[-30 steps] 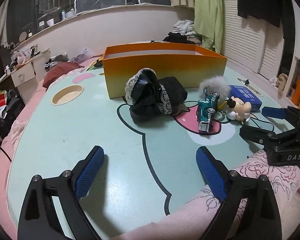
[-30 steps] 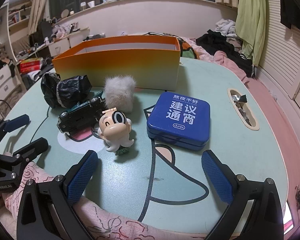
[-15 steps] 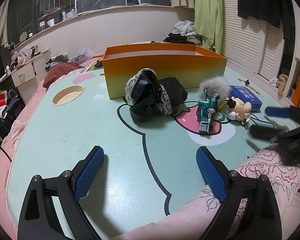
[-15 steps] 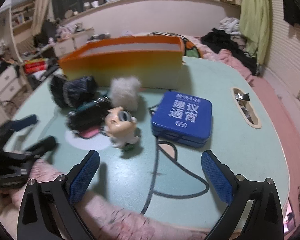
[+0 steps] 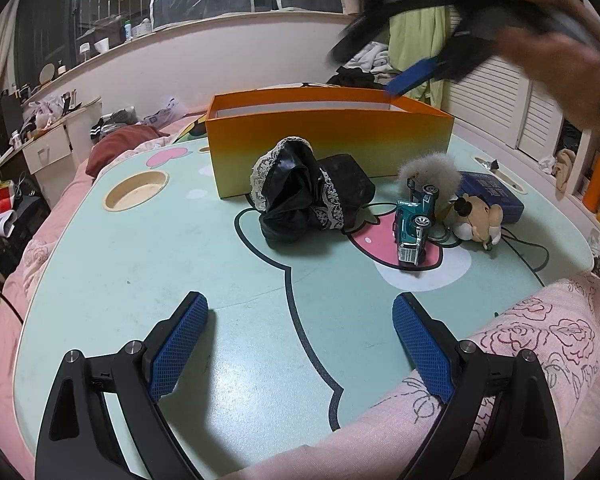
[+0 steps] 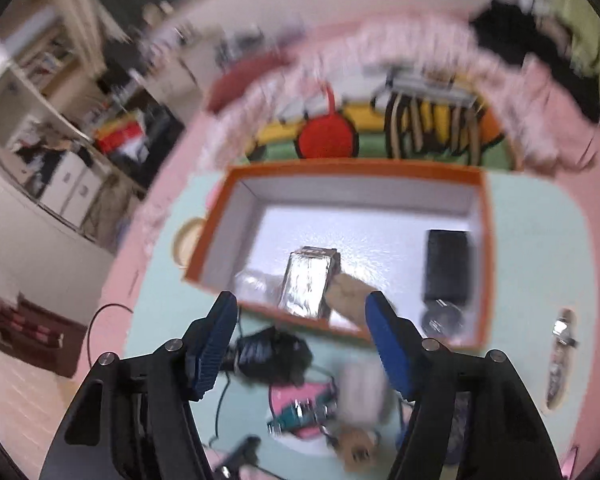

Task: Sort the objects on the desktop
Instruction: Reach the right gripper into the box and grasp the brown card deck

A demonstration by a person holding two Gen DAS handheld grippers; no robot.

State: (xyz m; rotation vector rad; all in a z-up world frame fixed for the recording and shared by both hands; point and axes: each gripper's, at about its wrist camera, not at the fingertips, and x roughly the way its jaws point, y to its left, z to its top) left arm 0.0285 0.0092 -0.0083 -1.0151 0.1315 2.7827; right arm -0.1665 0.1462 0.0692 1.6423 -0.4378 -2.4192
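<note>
My left gripper (image 5: 300,308) stands open low over the mint table's front, nothing between its pads. Beyond it lie black lace-trimmed cloth (image 5: 300,196), a teal toy car (image 5: 414,224), a grey fluffy ball (image 5: 428,172), a cartoon figure (image 5: 478,220) and a blue tin (image 5: 492,196), all before the orange box (image 5: 332,136). My right gripper (image 6: 300,304) hangs high over the box (image 6: 486,240), pointing steeply down, jaws closing on nothing. One of its blue pads (image 5: 414,74) shows blurred above the box rim. The box holds a silver packet (image 6: 308,288) and a black item (image 6: 446,266).
A round cup hole (image 5: 136,190) is sunk in the table at the left, a narrow slot (image 5: 486,164) at the right. Pink rose-print fabric (image 5: 540,340) lies along the front right edge. A person's hand (image 5: 560,56) is blurred at the upper right.
My right gripper has risen from the table's front right and swung over the orange box, tipping downward, its jaws narrower. The left gripper and the objects have not moved.
</note>
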